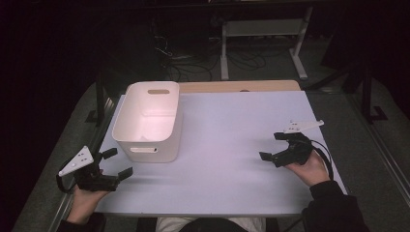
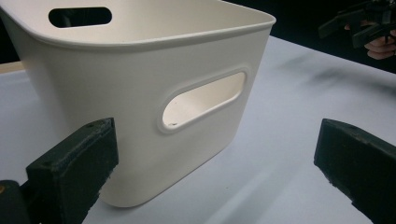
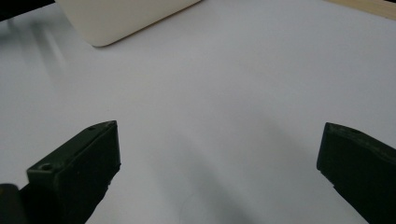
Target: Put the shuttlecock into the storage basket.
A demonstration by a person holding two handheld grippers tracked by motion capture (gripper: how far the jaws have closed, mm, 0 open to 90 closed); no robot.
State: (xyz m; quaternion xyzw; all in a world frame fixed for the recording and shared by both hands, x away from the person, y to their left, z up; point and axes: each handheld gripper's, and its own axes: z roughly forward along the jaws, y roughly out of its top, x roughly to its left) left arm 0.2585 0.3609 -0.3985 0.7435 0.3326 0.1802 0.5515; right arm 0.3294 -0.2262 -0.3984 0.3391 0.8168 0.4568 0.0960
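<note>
high view: we noted the white bin (image 1: 150, 121) upright, long axis running away from us; left gripper (image 1: 117, 163) and right gripper (image 1: 274, 145) both spread wide, empty.

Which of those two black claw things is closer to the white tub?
The left gripper, at the table's near-left corner: it sits just beside the white tub, jaws open. The right gripper is far across the table.

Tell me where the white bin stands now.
In the high view, the white bin stands at the table's far left, just beyond the open left claw.
</note>
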